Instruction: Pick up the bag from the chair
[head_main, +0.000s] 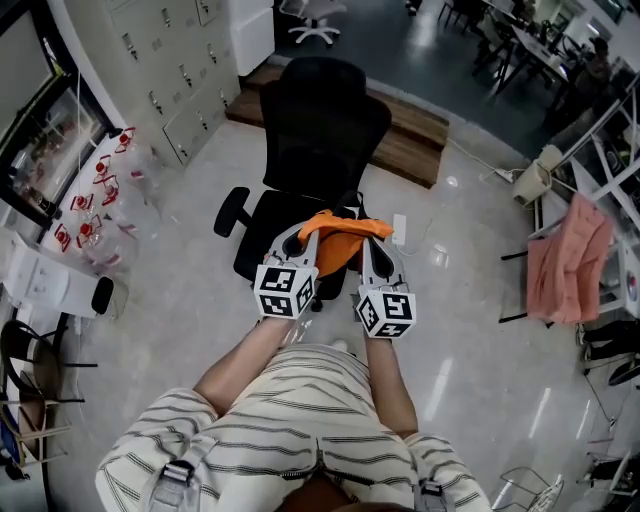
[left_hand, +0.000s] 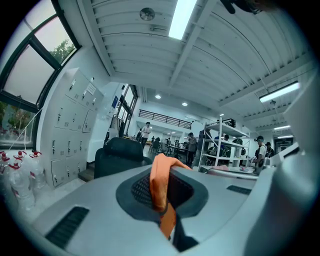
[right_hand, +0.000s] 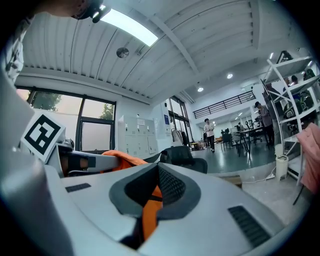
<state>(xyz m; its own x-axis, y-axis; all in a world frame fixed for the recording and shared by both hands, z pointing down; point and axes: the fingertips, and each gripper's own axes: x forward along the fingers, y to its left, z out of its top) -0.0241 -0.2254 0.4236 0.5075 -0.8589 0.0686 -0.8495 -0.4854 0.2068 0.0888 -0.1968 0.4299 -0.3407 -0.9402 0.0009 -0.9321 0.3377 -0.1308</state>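
Striped shirt (head_main: 290, 420) nearest; ahead, left gripper (head_main: 303, 240) and right gripper (head_main: 374, 246) each pinch tight on the orange bag (head_main: 340, 238), stretched crosswise between them over the chair (head_main: 325, 125) seat.

the orange bag (head_main: 340, 238) hides much of the chair (head_main: 320, 130) seat; far people (left_hand: 145, 131) too small to make out.
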